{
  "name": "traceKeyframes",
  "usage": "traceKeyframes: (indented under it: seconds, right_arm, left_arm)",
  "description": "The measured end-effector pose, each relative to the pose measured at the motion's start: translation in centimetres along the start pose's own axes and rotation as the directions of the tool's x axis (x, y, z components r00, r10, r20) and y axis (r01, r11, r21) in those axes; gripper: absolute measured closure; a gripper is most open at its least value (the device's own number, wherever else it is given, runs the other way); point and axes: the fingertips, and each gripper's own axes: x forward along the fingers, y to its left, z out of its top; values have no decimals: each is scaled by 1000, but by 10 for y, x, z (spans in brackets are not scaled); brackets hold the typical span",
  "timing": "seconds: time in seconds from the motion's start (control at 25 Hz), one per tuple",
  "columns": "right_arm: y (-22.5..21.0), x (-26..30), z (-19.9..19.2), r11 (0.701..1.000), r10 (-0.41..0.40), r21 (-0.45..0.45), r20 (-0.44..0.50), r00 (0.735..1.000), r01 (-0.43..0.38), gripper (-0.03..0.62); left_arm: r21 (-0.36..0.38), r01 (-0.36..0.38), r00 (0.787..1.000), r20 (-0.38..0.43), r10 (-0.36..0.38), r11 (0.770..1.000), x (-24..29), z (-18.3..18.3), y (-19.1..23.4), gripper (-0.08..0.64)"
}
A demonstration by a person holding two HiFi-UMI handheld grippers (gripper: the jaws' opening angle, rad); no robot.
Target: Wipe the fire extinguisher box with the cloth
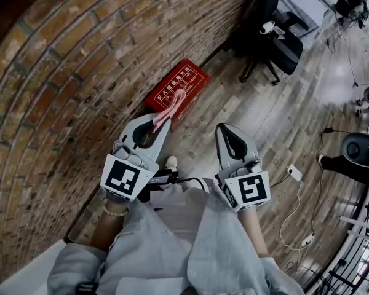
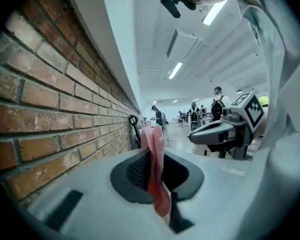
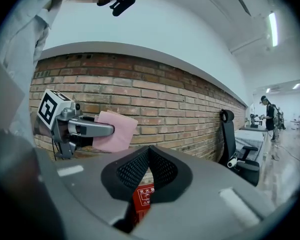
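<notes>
1. The left gripper (image 1: 164,120) sits just left of centre in the head view. Its fingers are pressed onto a pink cloth (image 1: 172,106).
2. In the left gripper view the cloth stands upright in the middle of the frame. It is pinched between the two dark pads, with one end poking out above them and the other below.
3. The red fire extinguisher box (image 1: 178,83) lies in the upper middle of the head view. It is on the wooden floor (image 1: 264,115) at the foot of the brick wall (image 1: 80,72).
4. In the head view the free end of the cloth overlaps the near edge of the box. Whether the two touch cannot be told.
5. The right gripper (image 1: 225,131) is just right of centre in the head view, beside the left one and apart from it. Its fingers are pressed together at the tips with nothing between them.
6. In the right gripper view a part of the red box shows low in the frame, beyond the closed jaws.
7. A black office chair (image 1: 277,42) stands in the upper right of the head view, near the wall.
</notes>
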Motion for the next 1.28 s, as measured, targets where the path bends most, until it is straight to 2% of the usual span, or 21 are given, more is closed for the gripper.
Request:
traceKeyframes:
  seconds: [0.28, 0.44, 0.6, 0.96, 1.28]
  right_arm:
    - [-7, 34, 3, 998, -49, 26, -9, 999, 49, 584]
    - [-15, 48, -5, 996, -73, 44, -47, 996, 76, 584]
    - [-19, 60, -16, 995, -69, 63, -60, 996, 73, 584]
    - [-50, 83, -33, 997, -27, 68, -92, 995, 33, 584]
    - [-96, 96, -51, 999, 1, 33, -121, 993, 3, 584]
  left_arm:
    - [15, 54, 998, -26, -54, 998, 25, -3, 38, 550]
    - [23, 82, 996, -39, -81, 996, 37, -9, 50, 549]
    - [2, 91, 993, -71, -91, 996, 46, -24, 59, 551]
    - [-24, 51, 988, -142, -54, 998, 75, -46, 71, 551]
    - [-1, 2, 980, -200, -2, 1000, 111, -74, 79, 551]
